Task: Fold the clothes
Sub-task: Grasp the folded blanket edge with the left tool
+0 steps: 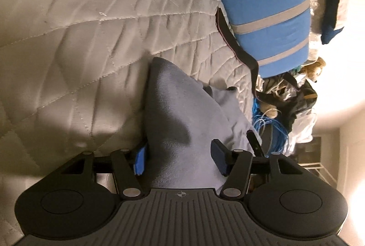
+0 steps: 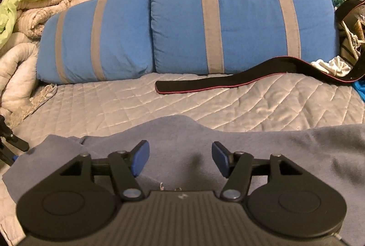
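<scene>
The left gripper is straddling a raised fold of the soft grey-blue fleece garment, though whether its blue pads are actually pinching the cloth is hard to tell, while the right gripper is hovering with jaws parted and empty over the same garment. That garment is lying with its long axis crosswise along the near edge of the bed, cut off at the right. Beyond, the quilted silver-grey bedspread is carrying a black strap with red piping and two blue grey-striped pillows against the wall.

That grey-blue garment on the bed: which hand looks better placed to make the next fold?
Probably the left gripper: a raised fold of the grey-blue garment already sits between its jaws. The right gripper is open above flat cloth, gripping nothing.
</scene>
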The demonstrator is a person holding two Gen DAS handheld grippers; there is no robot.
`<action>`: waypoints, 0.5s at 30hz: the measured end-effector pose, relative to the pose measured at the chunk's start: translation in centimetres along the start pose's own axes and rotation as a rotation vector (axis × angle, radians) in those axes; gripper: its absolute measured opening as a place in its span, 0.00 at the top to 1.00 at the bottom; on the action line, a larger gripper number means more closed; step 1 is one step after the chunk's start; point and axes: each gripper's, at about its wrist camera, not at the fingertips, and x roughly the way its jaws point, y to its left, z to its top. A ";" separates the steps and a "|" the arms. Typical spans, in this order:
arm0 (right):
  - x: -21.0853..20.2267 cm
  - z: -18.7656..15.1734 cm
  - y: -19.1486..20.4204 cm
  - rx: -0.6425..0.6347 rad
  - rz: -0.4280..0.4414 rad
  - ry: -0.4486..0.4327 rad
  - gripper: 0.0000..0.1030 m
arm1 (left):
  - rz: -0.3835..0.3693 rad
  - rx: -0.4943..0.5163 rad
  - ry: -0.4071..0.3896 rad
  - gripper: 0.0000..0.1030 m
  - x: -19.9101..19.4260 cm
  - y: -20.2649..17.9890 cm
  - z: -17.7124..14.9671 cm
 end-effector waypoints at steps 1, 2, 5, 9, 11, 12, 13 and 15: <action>0.1 -0.1 0.0 -0.003 0.000 0.004 0.27 | 0.019 -0.013 -0.005 0.66 0.0 0.2 0.0; 0.3 -0.1 0.1 -0.004 -0.001 0.008 0.27 | 0.026 -0.026 -0.010 0.69 0.0 0.3 0.0; 0.8 -0.3 0.1 -0.011 -0.012 0.027 0.26 | 0.052 -0.037 -0.028 0.73 0.3 0.1 -0.1; 1.2 -0.5 0.4 -0.031 -0.030 0.048 0.26 | 0.090 -0.014 -0.054 0.75 0.4 -0.4 -0.4; 1.2 -0.7 0.6 -0.041 -0.033 0.053 0.26 | 0.101 -0.002 -0.059 0.76 0.3 -0.6 -0.5; 1.3 -0.7 0.8 -0.049 -0.033 0.054 0.25 | 0.105 0.000 -0.061 0.76 0.3 -0.6 -0.5; 1.3 -0.8 1.0 -0.058 -0.034 0.057 0.25 | 0.112 0.005 -0.063 0.76 0.4 -0.8 -0.6; 1.4 -0.9 1.3 -0.078 -0.036 0.065 0.25 | 0.126 0.016 -0.067 0.76 0.4 -1.1 -0.6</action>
